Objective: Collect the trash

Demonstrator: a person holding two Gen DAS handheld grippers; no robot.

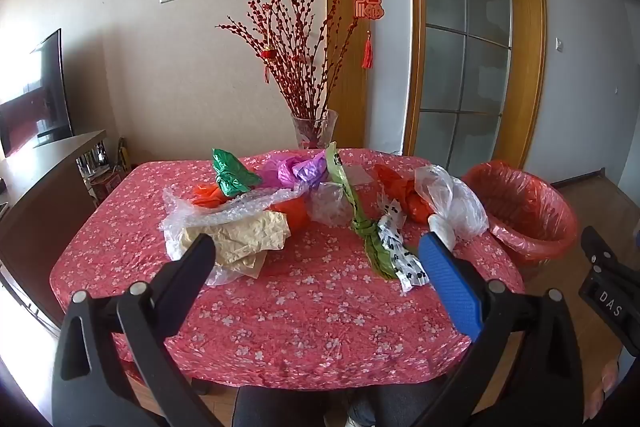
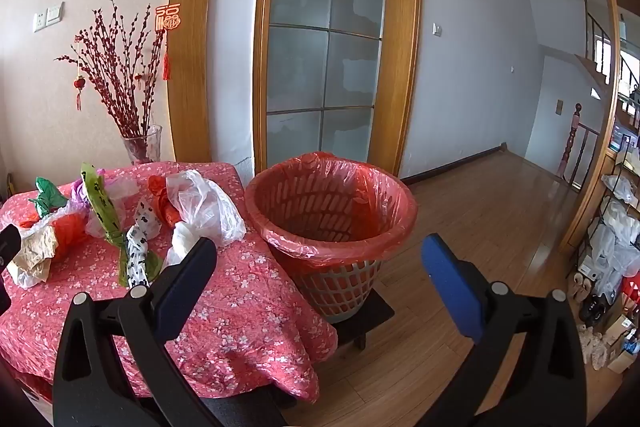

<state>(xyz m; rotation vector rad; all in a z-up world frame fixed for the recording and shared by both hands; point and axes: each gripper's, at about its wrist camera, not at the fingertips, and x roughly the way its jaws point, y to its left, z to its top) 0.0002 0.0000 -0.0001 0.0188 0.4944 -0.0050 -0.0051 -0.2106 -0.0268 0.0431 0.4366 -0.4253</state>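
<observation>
Crumpled plastic bags lie on the table's red flowered cloth (image 1: 304,311): a beige bag (image 1: 244,235), a green foil bag (image 1: 232,175), a purple bag (image 1: 300,169), a green strip bag (image 1: 360,223), a black-and-white patterned bag (image 1: 400,251), an orange bag (image 1: 400,191) and a clear white bag (image 1: 452,203). A basket with a red liner (image 2: 332,203) stands right of the table on a low dark stand. My left gripper (image 1: 316,255) is open and empty above the near table. My right gripper (image 2: 318,259) is open and empty, in front of the basket.
A glass vase of red branches (image 1: 314,131) stands at the table's far edge. A dark cabinet (image 1: 40,187) is on the left. Wooden floor (image 2: 480,227) lies right of the basket, with cluttered shelves (image 2: 616,227) at far right. The right gripper's body (image 1: 612,287) shows in the left view.
</observation>
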